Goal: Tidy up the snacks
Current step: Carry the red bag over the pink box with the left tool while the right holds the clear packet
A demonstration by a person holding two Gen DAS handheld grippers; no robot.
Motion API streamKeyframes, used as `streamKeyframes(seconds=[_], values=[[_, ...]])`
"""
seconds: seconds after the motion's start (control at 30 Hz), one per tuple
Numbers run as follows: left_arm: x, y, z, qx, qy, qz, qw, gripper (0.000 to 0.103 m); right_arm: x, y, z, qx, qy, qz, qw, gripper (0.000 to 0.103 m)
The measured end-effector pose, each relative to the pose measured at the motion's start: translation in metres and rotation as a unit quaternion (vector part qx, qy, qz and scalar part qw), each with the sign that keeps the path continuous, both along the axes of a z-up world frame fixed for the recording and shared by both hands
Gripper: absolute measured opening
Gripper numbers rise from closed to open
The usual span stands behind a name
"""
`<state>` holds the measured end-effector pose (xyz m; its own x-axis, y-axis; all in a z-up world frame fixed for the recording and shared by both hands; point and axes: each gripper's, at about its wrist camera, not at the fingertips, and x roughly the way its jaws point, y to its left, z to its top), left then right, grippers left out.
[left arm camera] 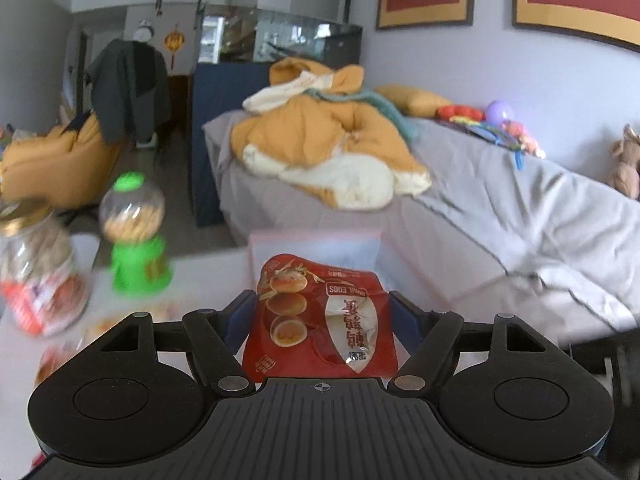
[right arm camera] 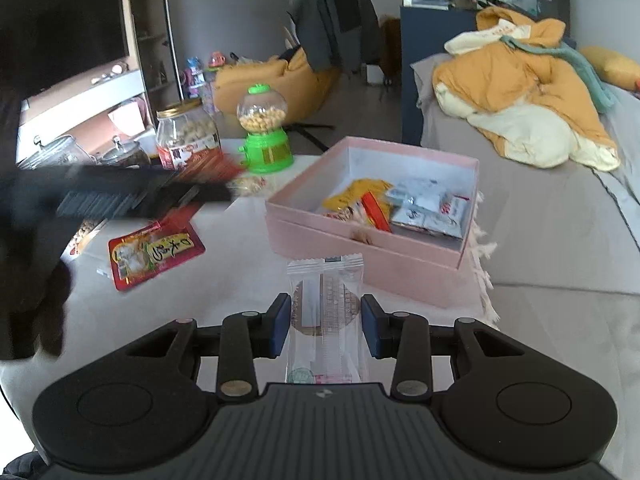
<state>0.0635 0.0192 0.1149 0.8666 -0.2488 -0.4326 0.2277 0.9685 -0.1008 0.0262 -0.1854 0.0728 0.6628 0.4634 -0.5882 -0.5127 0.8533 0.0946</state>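
Note:
My left gripper [left arm camera: 322, 312] is shut on a red quail-egg snack packet [left arm camera: 320, 320], held up in front of the pink box [left arm camera: 312, 240], whose far edge shows just above the packet. My right gripper [right arm camera: 325, 322] is shut on a clear-wrapped round biscuit packet [right arm camera: 326, 312], just in front of the pink box [right arm camera: 400, 260]. The box holds several snack packets, yellow, red and silver [right arm camera: 424, 208]. Another red snack packet [right arm camera: 154, 250] lies on the white table to the left. In the right wrist view the left gripper appears as a dark blurred shape [right arm camera: 120, 196] at the left.
A green candy dispenser [right arm camera: 264, 136] and a glass jar of nuts [right arm camera: 188, 136] stand at the table's far left, with two lidded glass jars [right arm camera: 60, 152] beside them. A grey sofa [right arm camera: 560, 220] with an orange blanket [right arm camera: 520, 92] runs along the right.

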Motion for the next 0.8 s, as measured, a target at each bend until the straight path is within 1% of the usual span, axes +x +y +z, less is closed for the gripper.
streamKeyframes(seconds=[0.07, 0.13, 0.23, 0.3, 0.37, 0.4, 0.47, 0.53, 0.57, 0.6, 0.63, 0.67, 0.7, 0.73, 0.77, 0.8], values=[[0.029, -0.011, 0.003, -0.018, 0.006, -0.004, 0.9998, 0.078, 0.001, 0.001, -0.003, 0.000, -0.004, 0.001, 1.000, 0.038], [0.058, -0.022, -0.001, -0.038, 0.020, -0.013, 0.9990, 0.078, 0.003, -0.001, -0.008, 0.001, -0.002, 0.001, 1.000, 0.038], [0.097, -0.039, -0.022, -0.054, 0.058, -0.018, 0.9967, 0.079, 0.008, -0.006, -0.018, 0.006, 0.010, -0.002, 1.000, 0.038], [0.113, -0.046, -0.039, -0.051, 0.086, -0.003, 0.9950, 0.079, 0.011, -0.007, -0.023, 0.006, 0.015, -0.008, 1.000, 0.038], [0.117, -0.046, -0.050, -0.048, 0.094, 0.013, 0.9943, 0.079, 0.012, -0.009, -0.028, 0.000, 0.014, -0.010, 1.000, 0.038], [0.116, -0.043, -0.052, -0.055, 0.091, 0.015, 0.9942, 0.079, 0.012, -0.009, -0.030, -0.001, 0.014, -0.009, 1.000, 0.038], [0.111, -0.030, -0.051, -0.085, 0.086, 0.013, 0.9926, 0.078, 0.013, -0.011, -0.036, -0.001, 0.021, -0.007, 1.000, 0.038], [0.106, -0.022, -0.046, -0.100, 0.092, -0.002, 0.9908, 0.078, 0.016, -0.011, -0.042, -0.001, 0.030, -0.006, 1.000, 0.038], [0.106, -0.022, -0.044, -0.091, 0.099, -0.019, 0.9907, 0.078, 0.017, -0.010, -0.044, -0.003, 0.033, -0.005, 0.999, 0.038], [0.107, -0.025, -0.043, -0.069, 0.111, -0.032, 0.9909, 0.079, 0.017, -0.008, -0.046, -0.005, 0.034, -0.003, 0.999, 0.038], [0.108, -0.032, -0.044, -0.034, 0.127, -0.039, 0.9906, 0.079, 0.018, -0.005, -0.047, -0.008, 0.034, 0.000, 0.999, 0.038], [0.109, -0.040, -0.046, 0.004, 0.131, -0.039, 0.9906, 0.079, 0.019, -0.002, -0.047, -0.010, 0.034, 0.004, 0.999, 0.038], [0.107, -0.047, -0.049, 0.034, 0.119, -0.032, 0.9918, 0.079, 0.020, 0.003, -0.048, -0.010, 0.035, 0.008, 0.999, 0.038], [0.105, -0.052, -0.052, 0.051, 0.108, -0.028, 0.9925, 0.079, 0.022, 0.008, -0.049, -0.011, 0.036, 0.012, 0.999, 0.038], [0.107, -0.057, -0.056, 0.061, 0.105, -0.028, 0.9922, 0.079, 0.023, 0.012, -0.049, -0.013, 0.037, 0.014, 0.999, 0.038], [0.111, -0.061, -0.061, 0.067, 0.118, -0.036, 0.9901, 0.078, 0.023, 0.017, -0.050, -0.015, 0.037, 0.015, 0.999, 0.038]])
